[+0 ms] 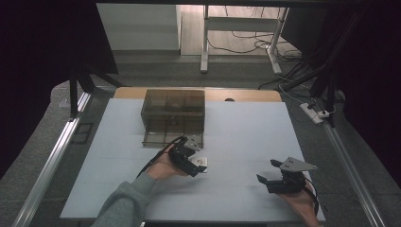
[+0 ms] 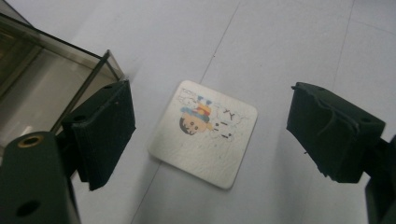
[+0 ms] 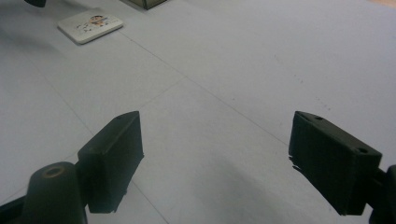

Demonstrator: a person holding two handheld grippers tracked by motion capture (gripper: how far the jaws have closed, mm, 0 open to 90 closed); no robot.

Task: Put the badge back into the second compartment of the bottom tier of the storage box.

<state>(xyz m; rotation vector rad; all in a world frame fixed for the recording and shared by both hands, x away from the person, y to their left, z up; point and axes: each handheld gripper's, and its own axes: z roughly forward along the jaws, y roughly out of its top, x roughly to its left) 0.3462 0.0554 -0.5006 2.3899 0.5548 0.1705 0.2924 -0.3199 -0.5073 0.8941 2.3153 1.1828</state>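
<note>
Early stage, by the look of things: small square coaster (image 2: 203, 133) with a cartoon print lying flat on the bench (image 1: 246, 137), just in front of the smoky clear compartment box (image 1: 173, 116), not yet lifted. Left tongs (image 2: 210, 135) poised over the coaster, spread wide to either side of it and touching nothing. Right tongs (image 3: 229, 158) also agape and empty, hovering over bare bench well apart from the coaster. Still to come, judging from this: closing on the coaster, lifting, and probably setting it into the box.
</note>
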